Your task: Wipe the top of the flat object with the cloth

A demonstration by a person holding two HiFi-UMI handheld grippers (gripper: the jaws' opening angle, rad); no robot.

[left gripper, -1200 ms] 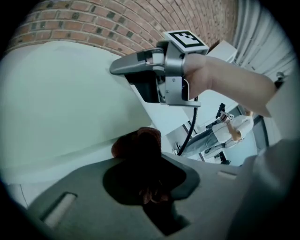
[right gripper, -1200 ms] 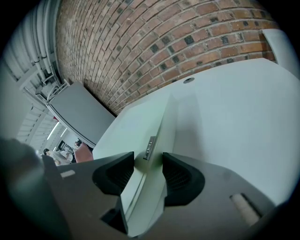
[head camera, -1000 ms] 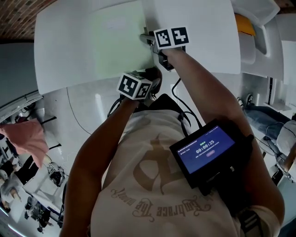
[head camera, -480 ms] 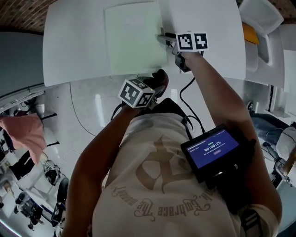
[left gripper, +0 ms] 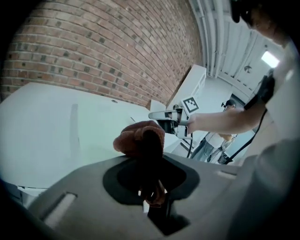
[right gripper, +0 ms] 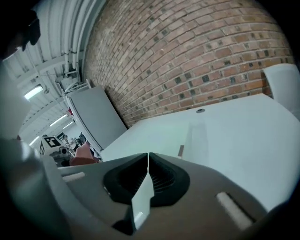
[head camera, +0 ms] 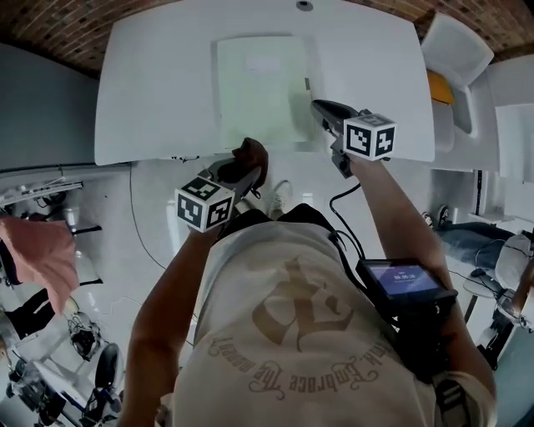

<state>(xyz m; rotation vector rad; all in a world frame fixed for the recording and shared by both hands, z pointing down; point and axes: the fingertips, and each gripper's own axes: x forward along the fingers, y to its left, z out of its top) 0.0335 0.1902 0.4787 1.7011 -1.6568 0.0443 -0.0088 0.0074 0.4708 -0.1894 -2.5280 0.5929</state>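
A pale green flat object (head camera: 259, 87) lies on the white table (head camera: 150, 100), with a small brown tag (head camera: 306, 83) on its right edge. My right gripper (head camera: 317, 105) hovers at that edge, near the front right corner. Its jaws are closing and stand almost together. Only a pale sliver shows in the slit (right gripper: 143, 192), and I cannot tell what it is. My left gripper (head camera: 242, 171) hangs just off the table's front edge, shut on a bunched brown cloth (left gripper: 140, 138). The cloth (head camera: 250, 157) is apart from the flat object.
A brick wall (right gripper: 197, 61) runs behind the table. A white chair (head camera: 459, 50) with an orange part stands at the right. A person in pink (head camera: 42, 254) is at the far left. A small round hole (head camera: 304, 5) marks the table's far edge.
The head view has shifted, so the whole flat object now shows. My right gripper has drawn back from the middle of the object's right edge toward its front corner. The cloth stays in the left gripper.
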